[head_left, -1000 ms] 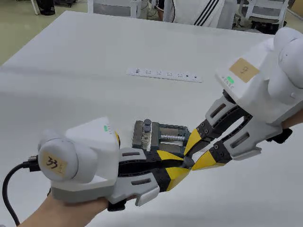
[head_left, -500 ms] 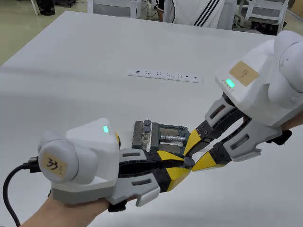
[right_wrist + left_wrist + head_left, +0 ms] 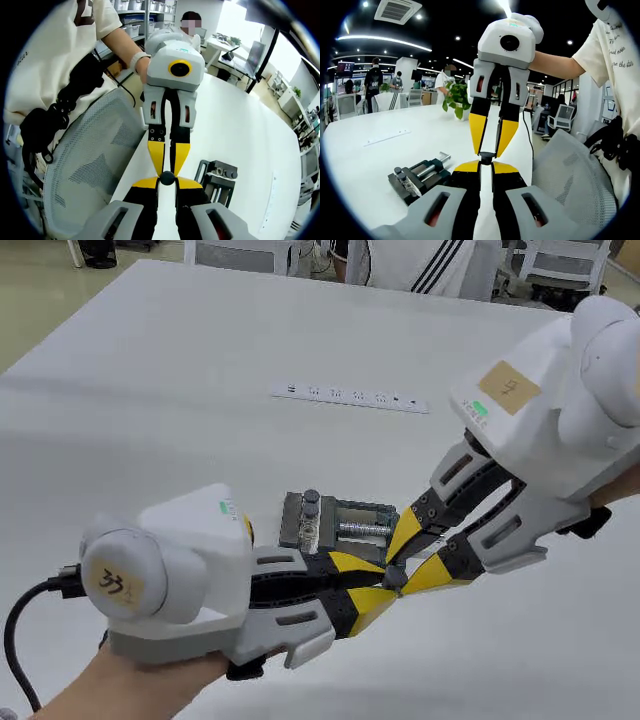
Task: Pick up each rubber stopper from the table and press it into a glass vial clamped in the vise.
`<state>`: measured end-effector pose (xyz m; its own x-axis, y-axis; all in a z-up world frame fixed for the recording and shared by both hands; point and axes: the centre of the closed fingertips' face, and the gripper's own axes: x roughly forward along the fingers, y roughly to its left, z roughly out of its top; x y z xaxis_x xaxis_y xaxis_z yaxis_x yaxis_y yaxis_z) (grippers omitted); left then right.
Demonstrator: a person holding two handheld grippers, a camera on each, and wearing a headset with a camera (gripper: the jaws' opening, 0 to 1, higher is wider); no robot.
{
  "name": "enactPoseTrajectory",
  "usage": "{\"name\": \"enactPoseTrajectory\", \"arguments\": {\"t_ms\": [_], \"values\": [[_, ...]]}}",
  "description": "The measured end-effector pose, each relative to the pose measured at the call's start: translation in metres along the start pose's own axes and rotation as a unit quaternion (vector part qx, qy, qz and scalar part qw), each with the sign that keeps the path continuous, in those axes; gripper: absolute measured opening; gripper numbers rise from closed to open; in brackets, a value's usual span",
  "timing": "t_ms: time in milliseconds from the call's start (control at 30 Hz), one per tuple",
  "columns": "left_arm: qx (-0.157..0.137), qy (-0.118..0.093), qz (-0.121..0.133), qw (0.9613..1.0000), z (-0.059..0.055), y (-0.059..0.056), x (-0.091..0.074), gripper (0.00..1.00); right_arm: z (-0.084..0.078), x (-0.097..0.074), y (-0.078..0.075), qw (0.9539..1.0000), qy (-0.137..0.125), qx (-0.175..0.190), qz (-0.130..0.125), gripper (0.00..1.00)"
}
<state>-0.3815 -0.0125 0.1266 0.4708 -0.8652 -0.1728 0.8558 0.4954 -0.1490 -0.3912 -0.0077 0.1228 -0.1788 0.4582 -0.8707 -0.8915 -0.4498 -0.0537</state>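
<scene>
Slightly higher than before, right tongs (image 3: 404,572) and left tongs (image 3: 386,592) both tight on rubber stopper (image 3: 167,177) over white table (image 3: 180,390)

White shells on both, the left tool (image 3: 392,585) and the right tool (image 3: 399,571), with grey arms, black links and yellow tips edged in black. Pinched between them is a dark grey stopper (image 3: 167,178). There's a beige label and a green spot on each shell. The vise (image 3: 345,525) is dark grey with a silvery screw, on a plain white tabletop (image 3: 180,390). A white power strip (image 3: 350,397) lies beyond.
</scene>
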Motion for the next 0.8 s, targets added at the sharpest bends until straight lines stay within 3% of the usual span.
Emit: {"name": "enactPoseTrajectory", "arguments": {"t_ms": [633,800], "values": [[-0.017,-0.005,0.0,0.9998,-0.0006,0.0018,-0.0013,0.04,0.0031,0.0008,0.0003,0.9991,-0.004,-0.041,-0.005,0.08],[-0.019,-0.007,-0.002,0.9998,-0.0014,0.0006,-0.0016,0.04,0.0034,0.0015,0.0003,0.9993,-0.009,-0.038,-0.004,0.07]]}}
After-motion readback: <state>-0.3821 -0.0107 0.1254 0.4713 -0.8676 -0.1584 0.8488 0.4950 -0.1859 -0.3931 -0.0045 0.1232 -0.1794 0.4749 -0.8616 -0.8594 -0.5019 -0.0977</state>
